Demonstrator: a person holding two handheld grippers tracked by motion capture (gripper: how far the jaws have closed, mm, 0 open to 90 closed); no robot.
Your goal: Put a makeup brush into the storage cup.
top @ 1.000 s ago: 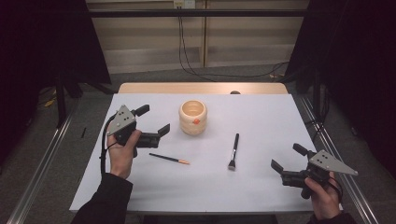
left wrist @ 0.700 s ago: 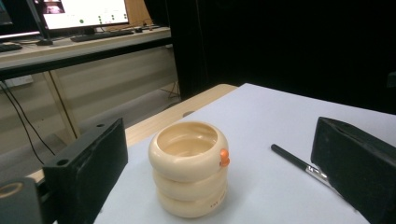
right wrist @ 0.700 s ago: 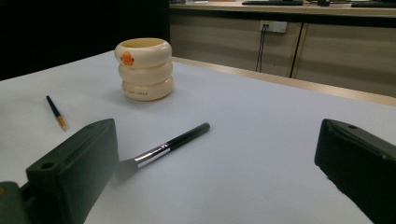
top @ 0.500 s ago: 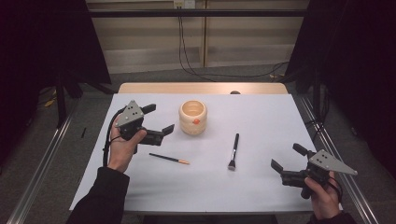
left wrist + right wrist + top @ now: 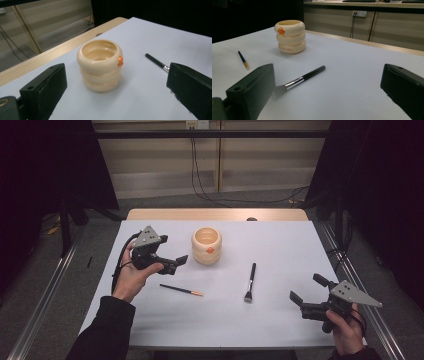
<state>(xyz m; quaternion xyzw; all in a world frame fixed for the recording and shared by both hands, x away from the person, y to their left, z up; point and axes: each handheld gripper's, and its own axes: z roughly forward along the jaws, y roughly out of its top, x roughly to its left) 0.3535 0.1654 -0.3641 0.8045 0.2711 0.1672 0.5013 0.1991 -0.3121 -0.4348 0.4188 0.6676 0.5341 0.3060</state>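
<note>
Cream-coloured and ribbed like three stacked rings, the cup point(image 5: 206, 245) stood upright on the white table point(image 5: 280, 320), toward the far middle, with a small orange knob on its near side. My left gripper point(image 5: 175, 261) hovered just beside it, to its left and above the table, pointed at it. Its jaws were spread wide and held nothing. In the left gripper view the cup point(image 5: 100, 65) sat squarely between my two black jaws but farther off, not touching either one, and its inside looked bare.

A thin pencil point(image 5: 181, 290) with an orange tip lay flat on the table, near my left hand point(image 5: 131, 279) and in front of the cup, apart from it. A black-handled brush point(image 5: 249, 282) lay to the right of the cup, its bristles toward me and its handle pointing away.

My right gripper point(image 5: 309, 295) hung low over the near right corner of the table, well apart from the cup. Its jaws also stood wide apart with nothing in them. In the right gripper view the brush point(image 5: 298, 80) lay between my jaws, ahead of them and untouched, with the cup point(image 5: 290, 36) beyond it and the pencil point(image 5: 243, 60) off to the left.
</note>
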